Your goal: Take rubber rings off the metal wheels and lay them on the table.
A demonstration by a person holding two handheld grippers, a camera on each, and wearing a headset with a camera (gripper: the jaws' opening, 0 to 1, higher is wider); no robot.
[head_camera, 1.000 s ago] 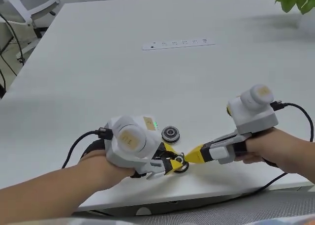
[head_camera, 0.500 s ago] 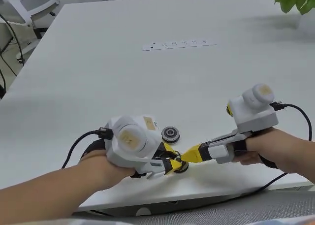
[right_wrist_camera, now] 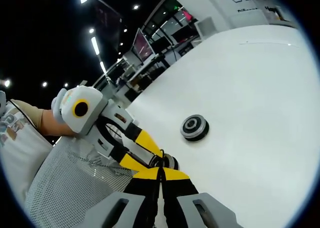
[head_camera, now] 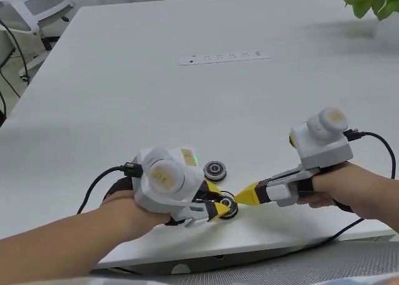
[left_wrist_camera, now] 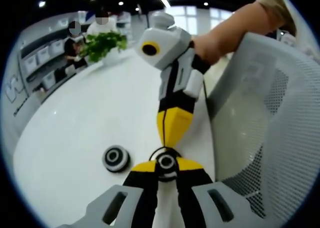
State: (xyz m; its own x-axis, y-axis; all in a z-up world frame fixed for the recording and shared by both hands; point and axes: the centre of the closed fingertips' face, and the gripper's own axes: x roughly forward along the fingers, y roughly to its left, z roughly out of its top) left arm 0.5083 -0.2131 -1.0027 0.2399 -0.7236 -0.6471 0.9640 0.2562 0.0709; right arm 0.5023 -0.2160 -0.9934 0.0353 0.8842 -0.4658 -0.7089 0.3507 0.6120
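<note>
White tabletop spreads wide, with a power strip far out on it. Near the front edge my left claw is clamped on a metal wheel. My right claw, jaws pressed together, touches that wheel's rim; what it pinches I cannot tell. Just behind lies a second metal wheel, dark rubber ring on.

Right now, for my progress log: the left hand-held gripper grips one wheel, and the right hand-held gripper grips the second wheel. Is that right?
Not quite. The left hand-held gripper does grip one wheel, but the second wheel lies free on the table, as the head view shows. The right hand-held gripper is shut, its tip at the wheel that the left one holds.
</note>
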